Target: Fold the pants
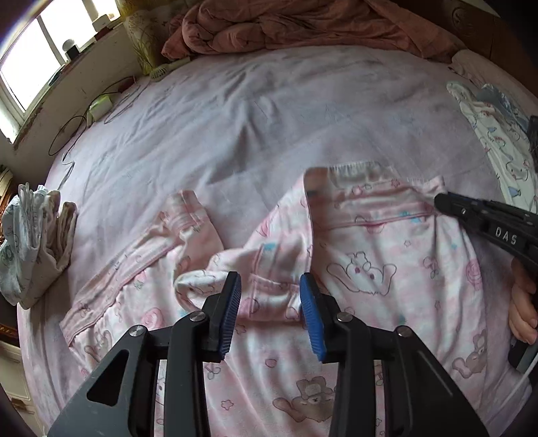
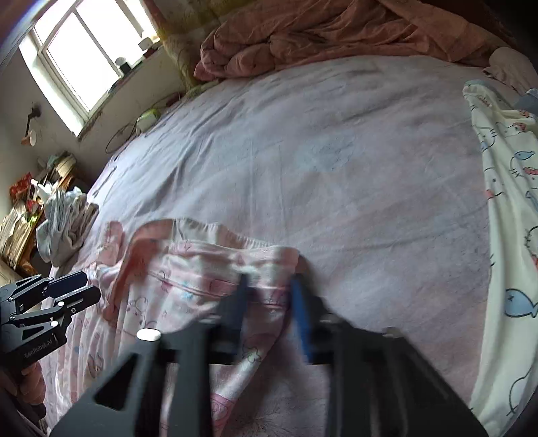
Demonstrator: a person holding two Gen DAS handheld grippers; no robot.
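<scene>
Left wrist view: pants (image 1: 370, 269) fold between parted left gripper (image 1: 270, 295) jaws, unpinched.

pants (image 1: 353, 269) | pink, cartoon bear print | crumpled, partly folded | elastic waistband raised | on lilac bedsheet

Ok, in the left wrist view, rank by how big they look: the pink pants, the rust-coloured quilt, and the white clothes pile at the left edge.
1. pink pants, though nearest the camera
2. rust-coloured quilt
3. white clothes pile
</scene>
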